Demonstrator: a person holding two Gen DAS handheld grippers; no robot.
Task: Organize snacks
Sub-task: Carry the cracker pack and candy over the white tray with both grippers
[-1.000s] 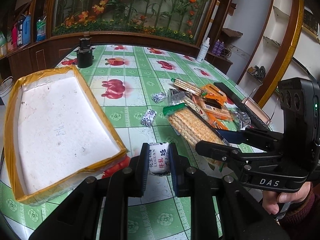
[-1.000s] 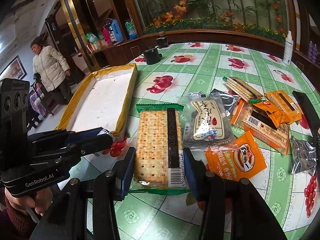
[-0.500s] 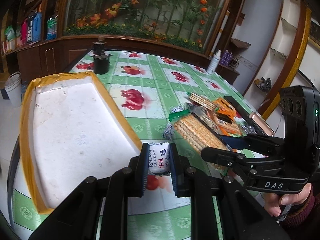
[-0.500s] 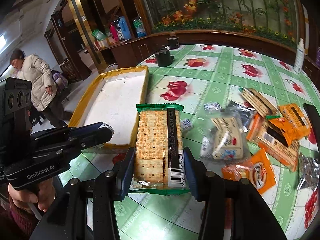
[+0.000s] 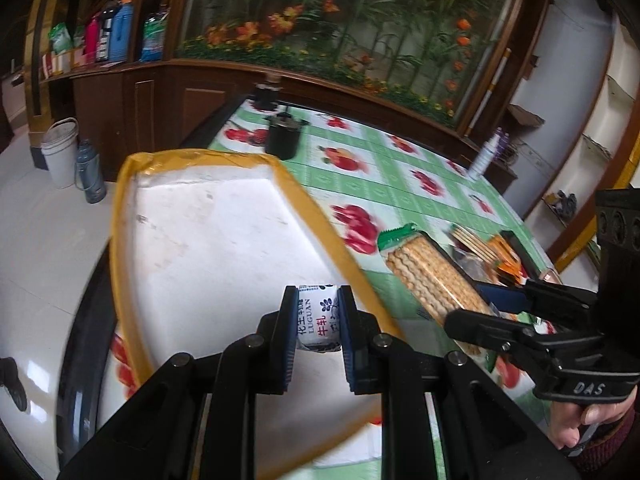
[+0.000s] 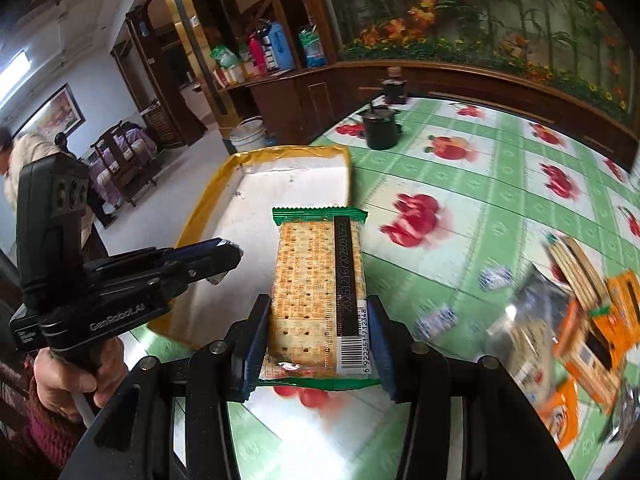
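My left gripper (image 5: 319, 326) is shut on a small white wrapped candy (image 5: 319, 322) with blue print, held above the near right rim of the white foam tray (image 5: 208, 240) edged in yellow tape. My right gripper (image 6: 320, 342) is shut on a long cracker pack (image 6: 320, 292) with green ends, carried in the air beside the tray (image 6: 280, 184). The cracker pack (image 5: 432, 276) also shows in the left wrist view, gripped by the right gripper (image 5: 476, 314). In the right wrist view the left gripper (image 6: 232, 254) hangs over the tray's near part.
Other snack packets (image 6: 592, 312) lie in a heap on the green checked tablecloth (image 6: 500, 184) at the right. A black pot (image 6: 380, 126) stands behind the tray. A person (image 6: 24, 160) stands far left in the room. A bucket (image 5: 60, 148) sits on the floor.
Both grippers have carried their loads left from the snack pile toward the tray. The candy now hangs over the tray's rim and the cracker pack nears its right side.
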